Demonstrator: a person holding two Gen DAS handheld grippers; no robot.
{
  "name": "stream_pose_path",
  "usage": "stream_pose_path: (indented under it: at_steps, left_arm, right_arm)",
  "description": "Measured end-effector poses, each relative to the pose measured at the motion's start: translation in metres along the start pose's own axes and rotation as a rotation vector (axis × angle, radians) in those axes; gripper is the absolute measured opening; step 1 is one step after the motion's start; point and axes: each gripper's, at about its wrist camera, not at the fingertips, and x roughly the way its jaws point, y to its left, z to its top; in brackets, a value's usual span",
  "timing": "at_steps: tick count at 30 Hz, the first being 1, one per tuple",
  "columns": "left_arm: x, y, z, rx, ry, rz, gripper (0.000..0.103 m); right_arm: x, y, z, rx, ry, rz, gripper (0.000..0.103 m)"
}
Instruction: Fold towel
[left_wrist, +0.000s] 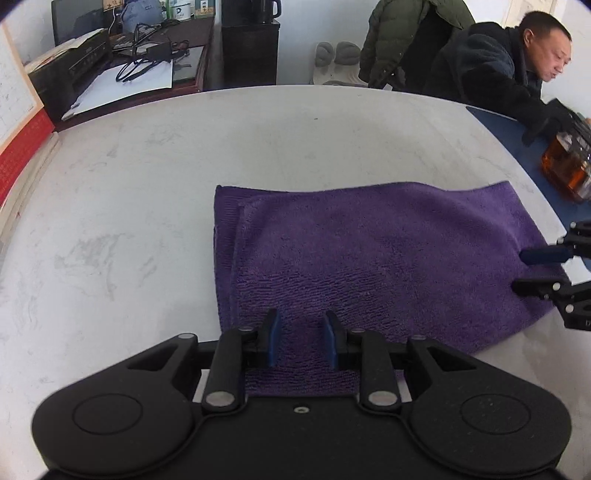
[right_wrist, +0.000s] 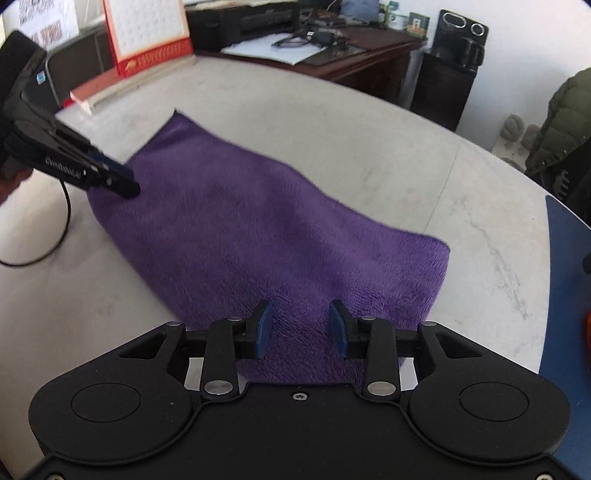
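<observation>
A purple towel lies folded on the pale marbled counter, two layers showing at its left end, where the lower layer sticks out past the upper one. The left tool hovers over the towel's near edge, towards its left end, its blue-padded fingers spread apart with only cloth seen below the gap; neither pad pinches anything. The right tool hangs over the near edge at the towel's right end, its jaws likewise parted, a little wider, and nothing is clamped between the pads. In the left wrist view the right tool shows at the right border, its two fingers reaching in over the towel's right edge with a clear gap between them. In the right wrist view the left tool appears at the far left, over the towel's left end, with a black cable trailing from it onto the counter. On the far right a dark blue mat lies on the counter with an amber glass pot on it, and a person in dark clothes leans over it. A red-based calendar stands at the counter's far left edge.
</observation>
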Motion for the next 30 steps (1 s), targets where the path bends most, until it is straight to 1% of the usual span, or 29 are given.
stream_pose_path:
  at_steps: [4, 6, 8, 13, 16, 17, 19, 21, 23, 24, 26, 28, 29, 30]
  left_arm:
    - [-0.012, -0.003, -0.019, -0.031, 0.012, -0.030, 0.023]
    - [-0.025, -0.013, -0.035, -0.019, 0.029, -0.032, 0.023]
    - [-0.039, -0.028, -0.050, -0.008, 0.042, -0.029, 0.023]
    - [-0.064, -0.031, -0.088, 0.011, 0.080, -0.050, 0.024]
    - [-0.076, -0.034, -0.104, -0.001, 0.099, -0.063, 0.024]
    - [-0.078, -0.035, -0.104, -0.006, 0.113, -0.057, 0.024]
    - [-0.082, -0.038, -0.095, -0.007, 0.109, -0.042, 0.024]
    - [-0.084, -0.043, -0.080, 0.007, 0.069, -0.063, 0.024]
    - [-0.080, -0.054, -0.057, 0.024, 0.026, -0.105, 0.024]
    - [-0.077, -0.060, -0.046, 0.036, 0.007, -0.128, 0.024]
    - [-0.059, -0.081, -0.014, 0.096, -0.012, -0.189, 0.024]
    - [-0.045, -0.095, 0.001, 0.150, 0.007, -0.213, 0.024]
    - [-0.040, -0.100, 0.001, 0.172, 0.020, -0.196, 0.024]
    - [-0.036, -0.104, 0.001, 0.194, 0.032, -0.179, 0.024]
  right_arm:
    - [-0.007, -0.002, -0.007, 0.054, 0.018, 0.024, 0.035]
    - [-0.014, 0.003, -0.015, 0.053, 0.021, 0.030, 0.035]
    - [-0.020, 0.007, -0.021, 0.046, 0.037, 0.043, 0.035]
    - [-0.044, 0.027, -0.052, -0.006, 0.075, 0.097, 0.036]
    - [-0.062, 0.042, -0.073, -0.038, 0.101, 0.132, 0.040]
    - [-0.068, 0.048, -0.079, -0.050, 0.107, 0.142, 0.042]
    - [-0.077, 0.054, -0.084, -0.061, 0.113, 0.157, 0.042]
    - [-0.088, 0.054, -0.080, -0.037, 0.074, 0.169, 0.042]
    - [-0.097, 0.050, -0.071, -0.005, 0.020, 0.164, 0.042]
    - [-0.099, 0.046, -0.064, 0.010, -0.013, 0.142, 0.042]
    - [-0.098, 0.038, -0.058, 0.026, -0.045, 0.098, 0.041]
    - [-0.098, 0.030, -0.052, 0.040, -0.078, 0.052, 0.039]
    - [-0.098, 0.028, -0.049, 0.036, -0.097, 0.036, 0.033]
    - [-0.099, 0.029, -0.048, 0.018, -0.118, 0.028, 0.033]
